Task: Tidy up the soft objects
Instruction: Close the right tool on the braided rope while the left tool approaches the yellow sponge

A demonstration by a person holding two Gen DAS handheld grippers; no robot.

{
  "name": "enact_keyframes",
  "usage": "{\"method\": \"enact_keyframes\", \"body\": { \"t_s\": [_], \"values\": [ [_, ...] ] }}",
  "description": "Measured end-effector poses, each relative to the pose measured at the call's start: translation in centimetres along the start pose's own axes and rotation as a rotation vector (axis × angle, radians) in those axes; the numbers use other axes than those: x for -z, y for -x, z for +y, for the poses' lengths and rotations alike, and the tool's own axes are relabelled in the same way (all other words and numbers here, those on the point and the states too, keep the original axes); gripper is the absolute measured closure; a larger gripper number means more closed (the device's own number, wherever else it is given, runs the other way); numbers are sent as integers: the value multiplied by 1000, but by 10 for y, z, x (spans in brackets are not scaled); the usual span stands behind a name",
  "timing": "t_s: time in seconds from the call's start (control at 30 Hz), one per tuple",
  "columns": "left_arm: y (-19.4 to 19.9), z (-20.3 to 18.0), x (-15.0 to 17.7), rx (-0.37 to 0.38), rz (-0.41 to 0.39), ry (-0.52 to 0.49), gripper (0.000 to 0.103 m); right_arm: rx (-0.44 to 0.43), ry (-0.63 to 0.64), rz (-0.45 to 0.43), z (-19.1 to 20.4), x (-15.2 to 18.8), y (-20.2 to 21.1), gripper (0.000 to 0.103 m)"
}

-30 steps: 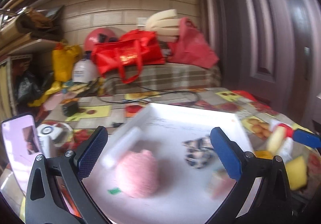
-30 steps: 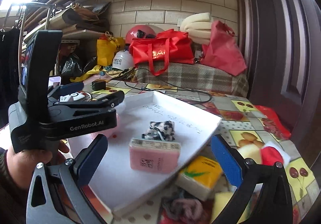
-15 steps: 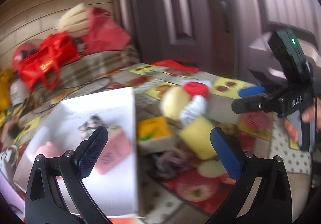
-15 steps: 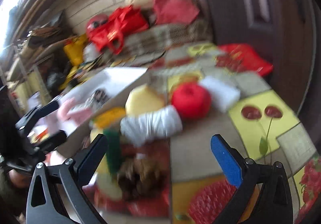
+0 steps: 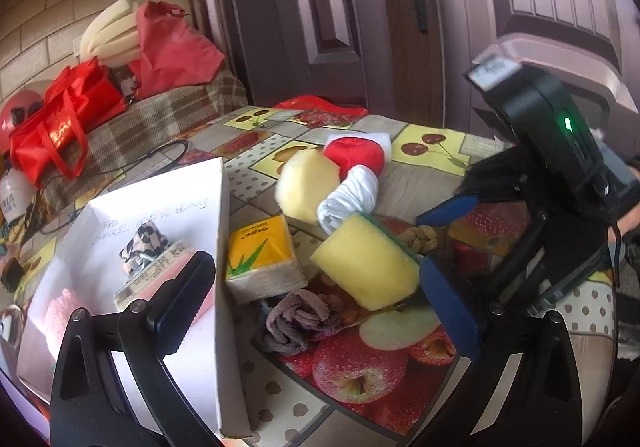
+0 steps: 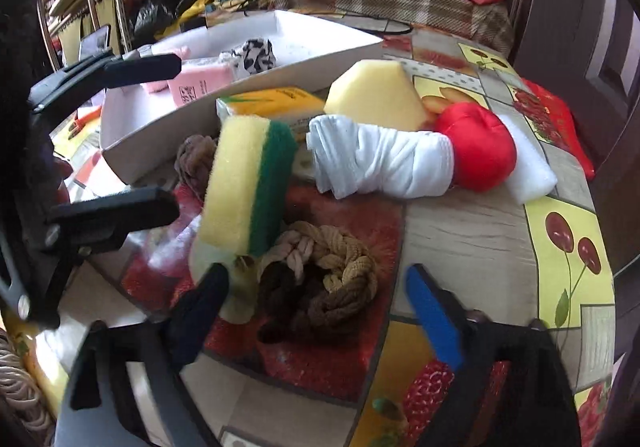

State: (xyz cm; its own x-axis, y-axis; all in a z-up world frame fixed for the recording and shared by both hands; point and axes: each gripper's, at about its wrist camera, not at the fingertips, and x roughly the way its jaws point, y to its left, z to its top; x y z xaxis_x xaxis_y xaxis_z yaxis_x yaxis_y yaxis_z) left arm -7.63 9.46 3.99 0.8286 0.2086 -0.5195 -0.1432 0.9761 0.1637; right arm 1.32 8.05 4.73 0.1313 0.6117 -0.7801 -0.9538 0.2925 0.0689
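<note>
The right gripper (image 6: 316, 299) has its fingers half open and just been closing, straddling the braided brown rope (image 6: 320, 287) on the desk (image 6: 472, 243); whether the pads already touch it is unclear. The left gripper (image 5: 316, 303) gapes wide and empty, one finger over the white box (image 5: 218, 247). The yellow-green sponge (image 6: 250, 179) leans against the rope, so a lift could drag it along
</note>
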Motion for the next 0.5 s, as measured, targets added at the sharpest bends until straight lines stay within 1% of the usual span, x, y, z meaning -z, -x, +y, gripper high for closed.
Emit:
{"method": "enact_keyframes", "body": {
  "t_s": [0.03,0.07,0.1,0.13,0.23,0.33,0.5],
  "values": [
    [-2,-2,0,0,4,-10,0,0,-3,-7,-2,1,2,54],
    [-3,-5,-1,-1,8,-21,0,2,-6,-10,-3,2,4,60],
    [-5,-7,-2,-4,11,-28,0,2,-12,-8,-6,4,5,61],
    [-6,-8,-2,-12,11,-29,0,4,-19,-7,-8,6,7,65],
    [-10,-11,-6,-25,9,-24,0,23,-65,-12,-17,13,13,65],
    [-19,-15,-11,-2,17,-33,0,16,-109,-24,-26,22,20,65],
    [-25,-33,-16,38,17,-110,1,4,-109,-36,-24,31,27,65]
  ]
}}
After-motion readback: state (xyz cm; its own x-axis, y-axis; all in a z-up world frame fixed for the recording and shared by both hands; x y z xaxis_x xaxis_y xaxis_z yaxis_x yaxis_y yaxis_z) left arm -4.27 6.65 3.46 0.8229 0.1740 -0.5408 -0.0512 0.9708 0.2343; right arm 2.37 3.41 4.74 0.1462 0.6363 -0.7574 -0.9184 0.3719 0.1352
